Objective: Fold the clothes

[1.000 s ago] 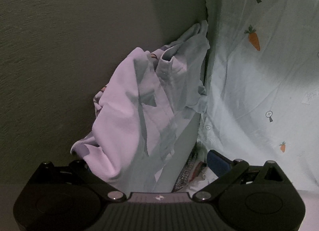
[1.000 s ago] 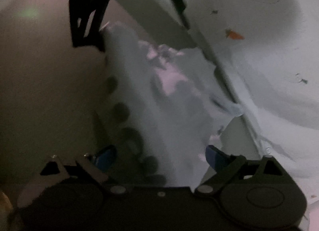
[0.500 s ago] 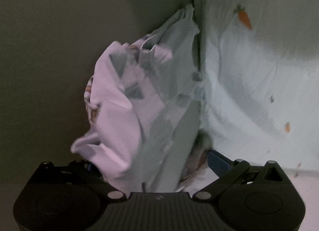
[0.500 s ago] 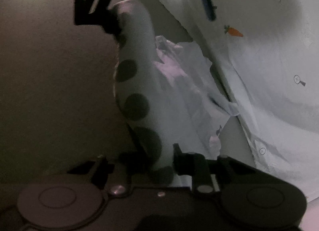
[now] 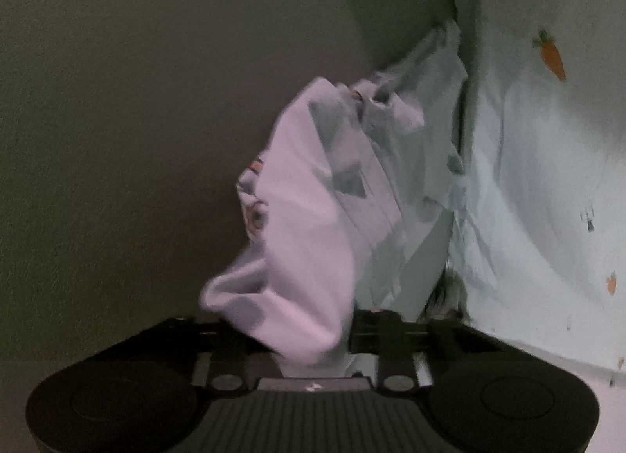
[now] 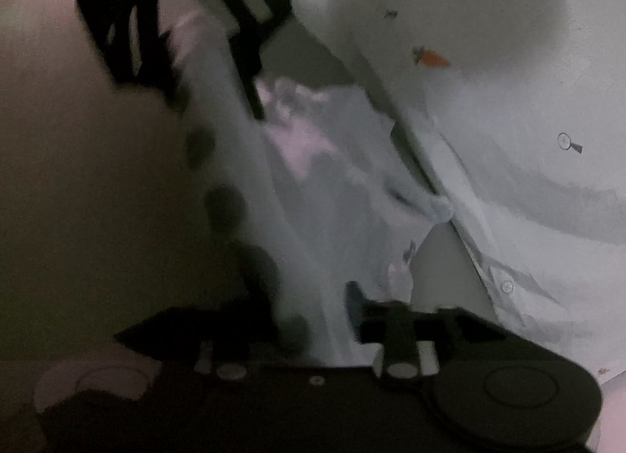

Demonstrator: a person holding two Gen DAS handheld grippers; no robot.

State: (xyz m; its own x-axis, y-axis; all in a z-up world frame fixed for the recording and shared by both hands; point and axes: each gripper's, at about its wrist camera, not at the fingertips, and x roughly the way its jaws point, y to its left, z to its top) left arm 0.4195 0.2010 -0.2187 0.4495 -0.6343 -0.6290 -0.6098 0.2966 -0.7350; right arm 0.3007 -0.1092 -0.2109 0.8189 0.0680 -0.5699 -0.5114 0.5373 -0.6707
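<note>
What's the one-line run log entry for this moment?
stage: grasp | left gripper: closing on pale dotted garment | right gripper: opening, same garment between jaws | backdrop: carrot-print sheet

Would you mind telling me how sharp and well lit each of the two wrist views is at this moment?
Left wrist view: dim, greyish, mildly soft; the pale garment is smeared at its edges, while the carrot-print sheet reads clearly, bowed by the fisheye. Right wrist view: darker and strongly motion-blurred, with a broad round shadow on the sheet.
</note>
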